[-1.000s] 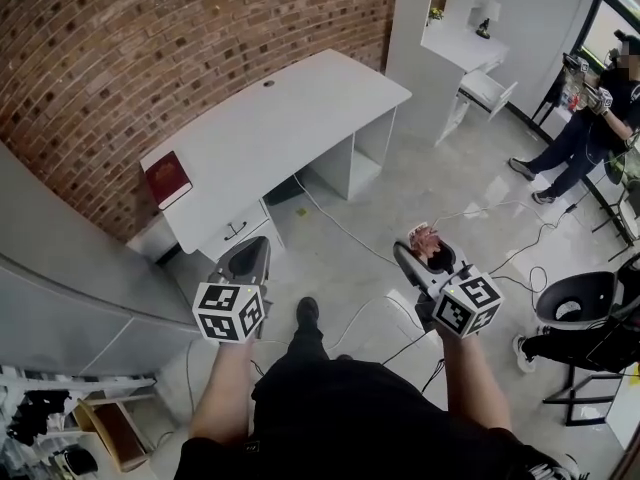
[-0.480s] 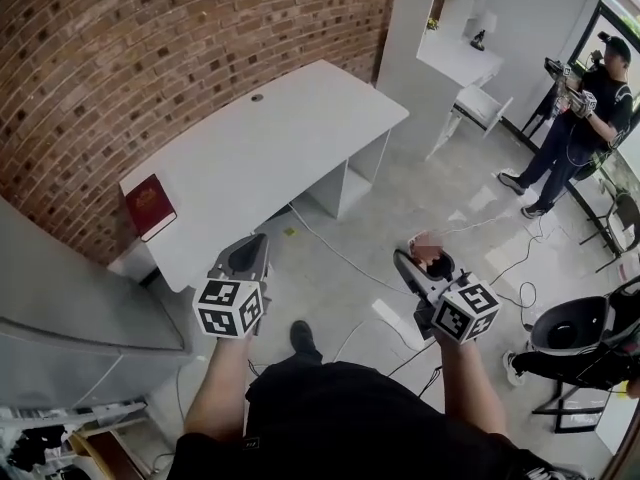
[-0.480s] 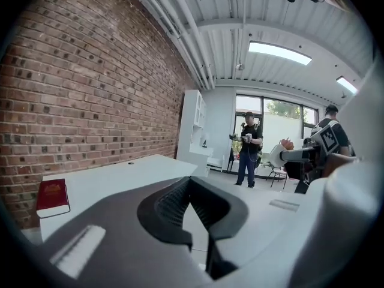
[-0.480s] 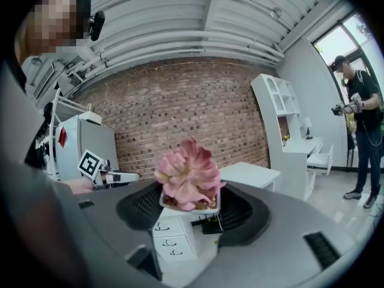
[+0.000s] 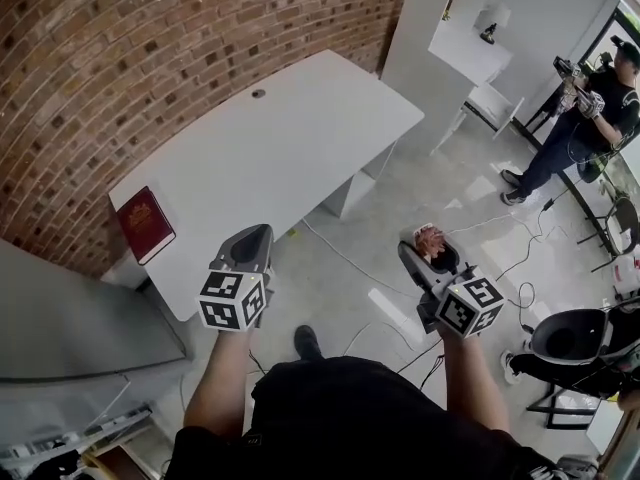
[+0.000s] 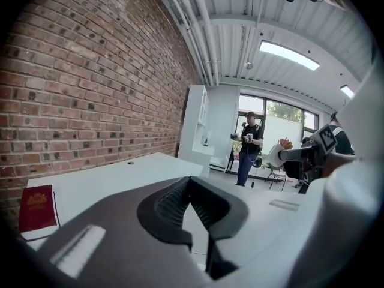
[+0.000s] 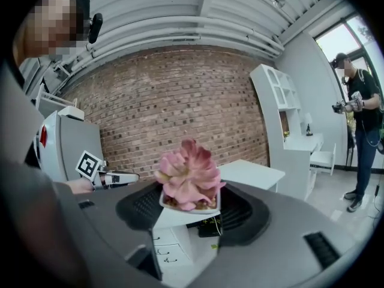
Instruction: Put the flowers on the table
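The flowers [image 5: 428, 235] are a pink succulent in a small white square pot [image 7: 186, 211]. My right gripper [image 5: 429, 250] is shut on the pot and holds it upright over the floor, right of the white table [image 5: 280, 138]. In the right gripper view the flowers [image 7: 187, 171] sit between the dark pads of that gripper [image 7: 189, 204], with the table [image 7: 249, 173] beyond. My left gripper [image 5: 251, 245] hangs at the table's near edge. Its jaws [image 6: 191, 185] meet at the tips with nothing between them.
A red book [image 5: 145, 224] lies on the table's left end. A white shelf unit [image 5: 470, 38] stands behind the table. A person [image 5: 585, 118] with grippers stands at the far right. A black chair [image 5: 575, 333] and floor cables [image 5: 350, 258] lie to the right.
The table has come nearer, and my left gripper now reaches its near edge. The right gripper keeps its hold on the flower pot.
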